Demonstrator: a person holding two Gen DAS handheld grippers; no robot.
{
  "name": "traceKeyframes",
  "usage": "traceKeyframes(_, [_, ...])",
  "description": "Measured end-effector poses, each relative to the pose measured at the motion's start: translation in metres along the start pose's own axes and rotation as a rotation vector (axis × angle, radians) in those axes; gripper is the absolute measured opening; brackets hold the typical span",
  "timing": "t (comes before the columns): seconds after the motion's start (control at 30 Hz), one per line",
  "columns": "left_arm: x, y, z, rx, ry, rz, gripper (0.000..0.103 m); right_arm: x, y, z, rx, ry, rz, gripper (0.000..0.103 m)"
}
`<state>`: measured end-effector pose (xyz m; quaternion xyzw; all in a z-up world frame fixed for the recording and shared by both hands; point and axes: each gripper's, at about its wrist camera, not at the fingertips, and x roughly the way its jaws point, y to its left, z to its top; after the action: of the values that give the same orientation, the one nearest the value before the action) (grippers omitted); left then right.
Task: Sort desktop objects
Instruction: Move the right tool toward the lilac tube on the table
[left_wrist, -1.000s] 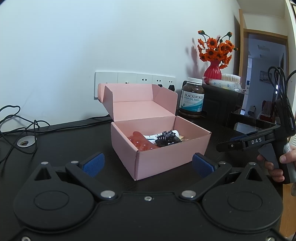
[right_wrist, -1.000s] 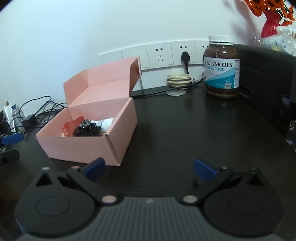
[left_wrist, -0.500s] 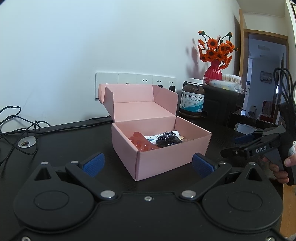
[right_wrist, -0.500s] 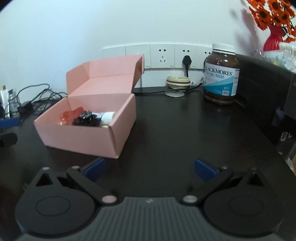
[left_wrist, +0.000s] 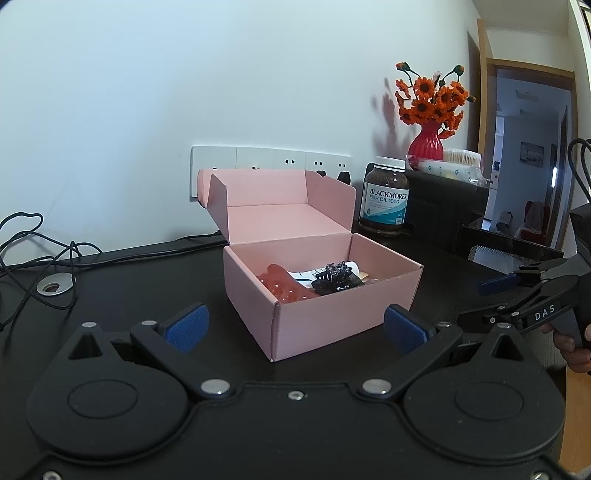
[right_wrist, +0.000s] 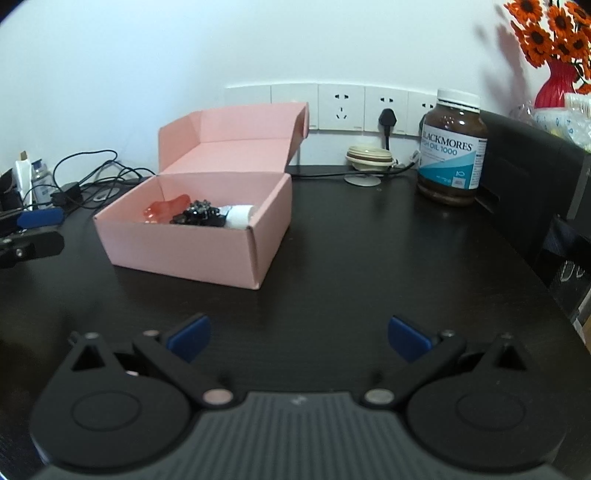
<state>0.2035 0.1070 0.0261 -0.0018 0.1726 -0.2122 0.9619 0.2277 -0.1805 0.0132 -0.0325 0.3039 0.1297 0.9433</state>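
Dark wood-grain desk (right_wrist: 351, 258) carries a pink cardboard box (left_wrist: 325, 317), lid up, just ahead of the left hand-held gripper (left_wrist: 295, 326). Inside lie a translucent red piece (left_wrist: 280, 286), a spiky black hair clip (left_wrist: 334, 278) and a white tube (right_wrist: 240, 216). Both the left and the right hand-held gripper (right_wrist: 299, 334) are spread apart, empty.

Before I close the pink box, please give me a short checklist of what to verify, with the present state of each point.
1. Left gripper empty, jaws open: ok.
2. Right gripper empty, jaws open: ok.
3. Pink box lid raised, items inside: ok.
4. Black hair clip below the rim: cannot tell.
5. Table between right gripper and box free: ok.
6. Bottle apart from box: ok.
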Motion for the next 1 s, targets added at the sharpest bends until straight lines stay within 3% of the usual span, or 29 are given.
traceKeyframes(1.0, [0.001,0.001,0.0,-0.009,0.004,0.0,0.103,-0.008,0.011,-0.013,-0.003,0.043,0.089,0.102])
